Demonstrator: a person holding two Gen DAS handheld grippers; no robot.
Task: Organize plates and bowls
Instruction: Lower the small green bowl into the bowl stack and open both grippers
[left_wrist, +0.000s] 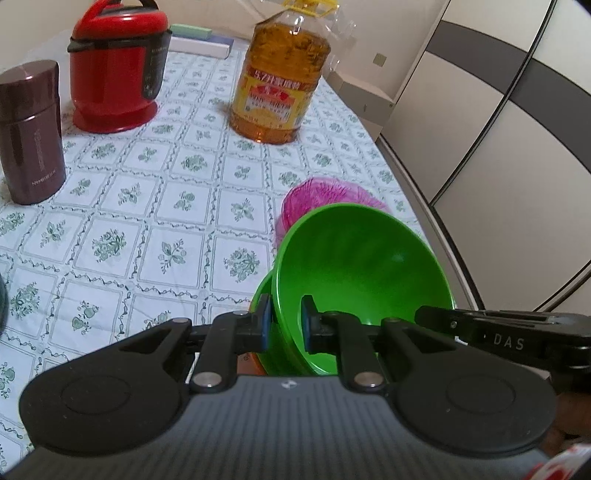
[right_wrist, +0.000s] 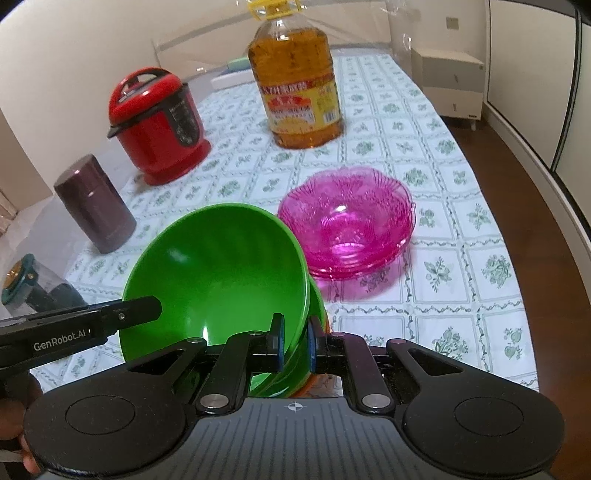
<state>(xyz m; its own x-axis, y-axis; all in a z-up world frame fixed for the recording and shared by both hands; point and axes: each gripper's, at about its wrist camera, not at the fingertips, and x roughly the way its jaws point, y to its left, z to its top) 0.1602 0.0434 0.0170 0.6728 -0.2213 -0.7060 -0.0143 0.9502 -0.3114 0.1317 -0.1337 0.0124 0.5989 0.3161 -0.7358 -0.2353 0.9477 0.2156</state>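
Two nested green bowls (left_wrist: 362, 266) (right_wrist: 221, 266) are held tilted above the tablecloth, with something orange just showing under them. My left gripper (left_wrist: 286, 310) is shut on the stack's rim, one blue pad inside the top bowl and one outside. On the opposite rim my right gripper (right_wrist: 295, 328) is shut the same way. Each gripper shows at the edge of the other's view. A stack of clear pink bowls (right_wrist: 347, 225) (left_wrist: 321, 195) sits on the table just beyond the green ones.
A large oil bottle (right_wrist: 295, 92) stands behind the pink bowls. A red cooker (right_wrist: 155, 125) and a brown flask (right_wrist: 94, 210) stand to the left, a dark lidded jar (right_wrist: 22, 280) nearer. The table edge (right_wrist: 517, 258) runs along the right, with wood floor beyond.
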